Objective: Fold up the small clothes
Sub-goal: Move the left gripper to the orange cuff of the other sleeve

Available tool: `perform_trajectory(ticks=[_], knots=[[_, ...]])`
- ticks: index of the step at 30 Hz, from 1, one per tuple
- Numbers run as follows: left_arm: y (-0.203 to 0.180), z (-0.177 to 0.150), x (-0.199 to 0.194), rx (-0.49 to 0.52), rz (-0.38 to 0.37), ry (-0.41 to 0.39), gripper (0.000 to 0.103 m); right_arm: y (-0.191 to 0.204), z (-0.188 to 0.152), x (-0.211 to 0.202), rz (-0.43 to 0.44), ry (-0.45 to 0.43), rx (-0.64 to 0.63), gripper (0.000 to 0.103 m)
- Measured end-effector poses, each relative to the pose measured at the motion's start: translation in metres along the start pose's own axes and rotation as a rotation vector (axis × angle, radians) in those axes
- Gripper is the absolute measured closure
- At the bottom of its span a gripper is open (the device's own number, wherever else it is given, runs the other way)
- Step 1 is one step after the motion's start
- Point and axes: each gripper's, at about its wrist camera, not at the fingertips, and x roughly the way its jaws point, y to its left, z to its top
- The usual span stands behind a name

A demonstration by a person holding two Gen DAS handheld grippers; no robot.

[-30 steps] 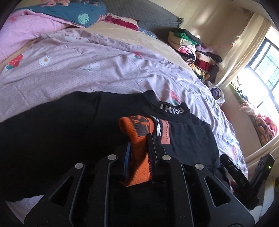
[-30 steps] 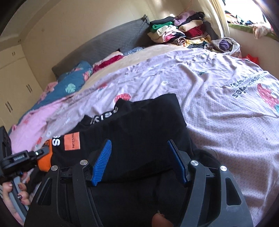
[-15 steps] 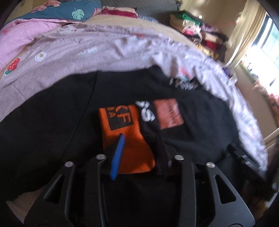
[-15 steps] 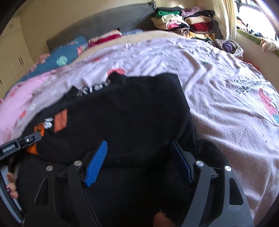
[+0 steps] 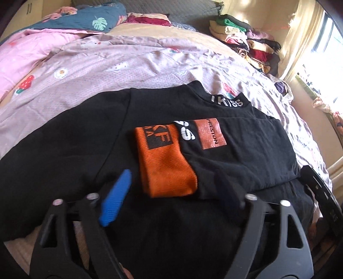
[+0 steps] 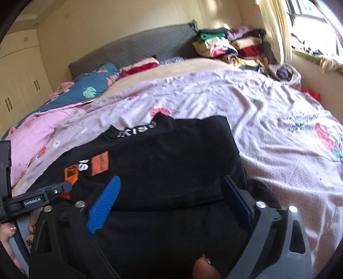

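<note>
**Q:** Where the lilac printed bedsheet covers the mattress, what lies on it?

**A:** A black long-sleeved top with a white-lettered collar lies flat near the bed's near edge. One sleeve is folded across its front, ending in a ribbed orange cuff with a black square patch. Beside the cuff sit white letters and a rust-coloured rectangular label. The right wrist view shows the same top with its right side folded inward to a straight edge.

**Q:** How do the two grippers stand?

**A:** The left gripper hovers over the cuff end with its jaws opening; one blue pad is left of the cuff and the dark finger right of it, and neither presses on the fabric. The cuff lies loose between them. The right gripper also has its jaws opening, spread wide above the folded black cloth, gripping nothing.

**Q:** What else appears?

**A:** A pink quilted blanket and a teal leaf-printed pillow lie toward the grey padded headboard. A stack of folded mixed-colour clothes stands in the far corner by the cream curtain. The person's hand holds the left gripper's handle at the lower left of the right wrist view
</note>
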Motion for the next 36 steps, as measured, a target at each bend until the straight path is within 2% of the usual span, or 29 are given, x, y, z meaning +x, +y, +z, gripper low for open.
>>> perform_trajectory(ticks=[3, 6, 18, 28, 36], knots=[[0.001, -0.004, -0.01, 0.007, 0.004, -0.011, 0.014, 0.01, -0.002, -0.007, 0.024, -0.005, -0.011, 0.006], [0.005, -0.007, -0.019, -0.001, -0.015, -0.016, 0.009, 0.019, -0.004, -0.013, 0.036, -0.006, -0.018, 0.006], [0.026, -0.016, -0.05, -0.039, 0.014, -0.054, 0.009, 0.045, -0.004, -0.033, 0.048, -0.011, -0.056, 0.006], [0.051, -0.024, -0.066, -0.08, 0.026, -0.065, 0.009, 0.093, -0.008, -0.046, 0.105, -0.022, -0.147, 0.006], [0.077, -0.036, -0.082, -0.108, 0.064, -0.08, 0.009, 0.128, -0.014, -0.051, 0.138, -0.015, -0.223, 0.006]])
